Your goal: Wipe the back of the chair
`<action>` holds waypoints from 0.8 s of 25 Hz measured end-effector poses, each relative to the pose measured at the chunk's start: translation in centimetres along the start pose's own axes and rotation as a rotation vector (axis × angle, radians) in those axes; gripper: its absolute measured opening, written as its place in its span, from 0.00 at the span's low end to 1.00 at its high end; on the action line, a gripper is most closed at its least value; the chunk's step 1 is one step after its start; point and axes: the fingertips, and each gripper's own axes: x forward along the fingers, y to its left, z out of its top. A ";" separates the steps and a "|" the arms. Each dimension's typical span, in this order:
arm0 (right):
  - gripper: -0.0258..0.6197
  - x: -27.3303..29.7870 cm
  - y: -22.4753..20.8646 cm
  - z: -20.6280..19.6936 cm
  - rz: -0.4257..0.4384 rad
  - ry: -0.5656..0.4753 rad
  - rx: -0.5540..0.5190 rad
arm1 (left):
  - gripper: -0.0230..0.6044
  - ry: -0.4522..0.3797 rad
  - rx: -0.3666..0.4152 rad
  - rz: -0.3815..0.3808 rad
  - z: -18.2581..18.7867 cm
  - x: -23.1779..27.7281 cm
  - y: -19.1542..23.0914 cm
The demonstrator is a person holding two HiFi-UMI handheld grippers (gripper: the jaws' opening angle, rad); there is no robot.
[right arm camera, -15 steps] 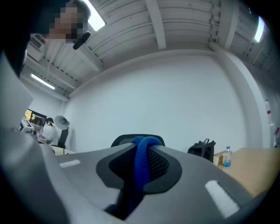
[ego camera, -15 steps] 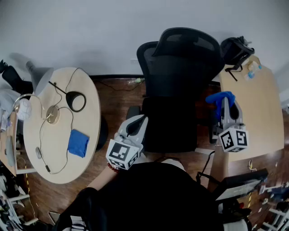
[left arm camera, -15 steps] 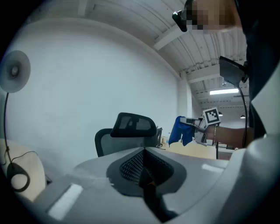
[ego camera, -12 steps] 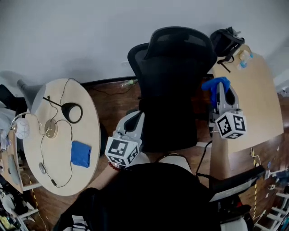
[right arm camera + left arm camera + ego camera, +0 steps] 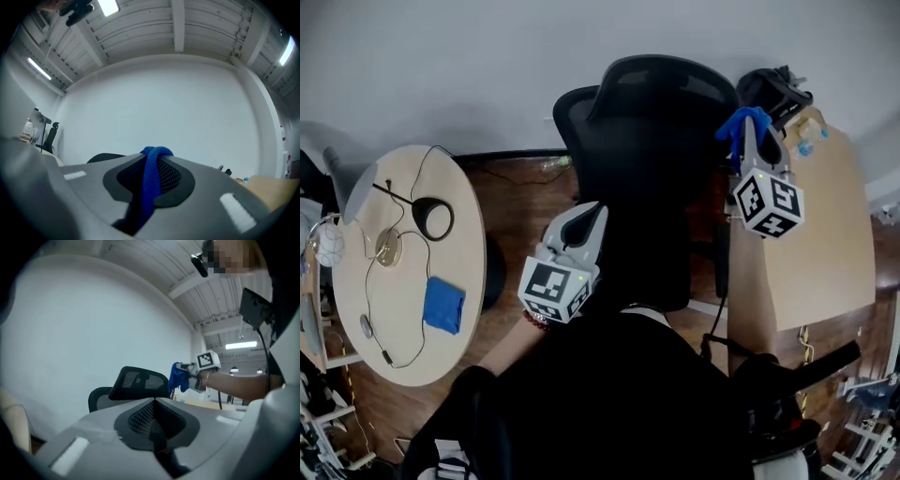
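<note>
Now right gripper (image 5: 751,129) clamps blue cloth (image 5: 734,123) beside chair (image 5: 652,131); left gripper (image 5: 599,210) closed, empty

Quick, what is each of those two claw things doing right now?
Left gripper: closed, holding nothing.
Right gripper: closed on the blue cloth.

Chair (image 5: 656,141) seat, base: hidden, head view centre, under own back + person's torso (image 5: 609,403).
Chair, right gripper view: sliver lower left only; rest behind right gripper (image 5: 152,155).
Blue cloth (image 5: 149,187) lower end: lost in jaw gap, bottom centre.
Round table (image 5: 459,253) bits, left: too small to ID.
Black item (image 5: 773,89), upper right: partly behind cloth, can't ID.
</note>
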 end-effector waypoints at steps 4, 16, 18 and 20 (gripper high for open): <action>0.11 4.4 -0.7 -0.8 0.000 0.030 -0.017 | 0.05 0.021 0.215 -0.047 -1.7 5.4 -1.8; 0.11 7.7 1.7 -3.0 0.022 0.099 -0.088 | 0.05 -0.002 0.375 -0.185 -8.3 9.4 -5.3; 0.11 8.1 1.4 -2.6 0.019 0.097 -0.077 | 0.05 -0.028 0.355 -0.197 -6.9 10.0 -5.2; 0.11 8.2 1.4 -2.5 0.017 0.096 -0.074 | 0.05 -0.061 0.307 -0.199 -5.1 10.2 -4.9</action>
